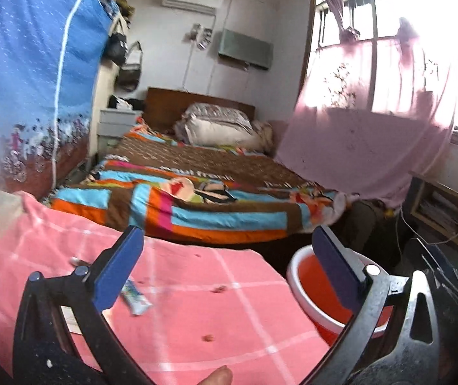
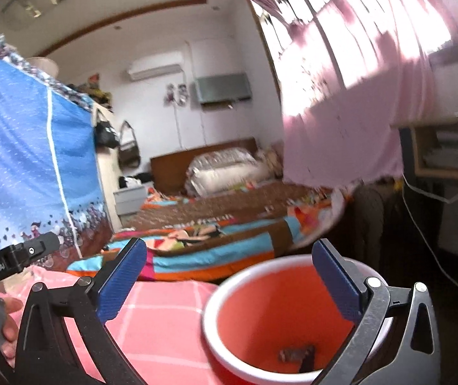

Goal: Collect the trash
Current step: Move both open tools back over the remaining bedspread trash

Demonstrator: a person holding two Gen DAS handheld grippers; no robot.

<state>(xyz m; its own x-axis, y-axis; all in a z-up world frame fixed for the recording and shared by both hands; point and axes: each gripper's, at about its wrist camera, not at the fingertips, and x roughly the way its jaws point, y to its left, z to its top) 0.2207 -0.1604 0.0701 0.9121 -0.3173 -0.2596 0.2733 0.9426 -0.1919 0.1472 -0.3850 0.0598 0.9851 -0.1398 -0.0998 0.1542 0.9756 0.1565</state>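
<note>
Over the pink cloth [image 1: 196,304] our left tool [image 1: 225,269] hangs wide open, empty — a wrapper [image 1: 136,298] lies beneath it. Our right tool [image 2: 229,276], equally open and empty, hovers above the bucket [image 2: 261,314] — scraps [image 2: 296,353] inside.

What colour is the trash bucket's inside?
Orange-red inside, with a white rim; the bucket shows best in the right wrist view.

A pink checked cloth [image 1: 180,288] covers the near surface. Beyond it lies a bed [image 1: 196,192] with a bright patchwork quilt [image 1: 152,205] and a pillow [image 1: 219,125] by the far headboard [image 1: 164,102]. A blue wardrobe [image 1: 33,73] stands left, pink curtains [image 1: 363,128] hang right, and an air conditioner [image 1: 192,0] sits high on the far wall.
</note>
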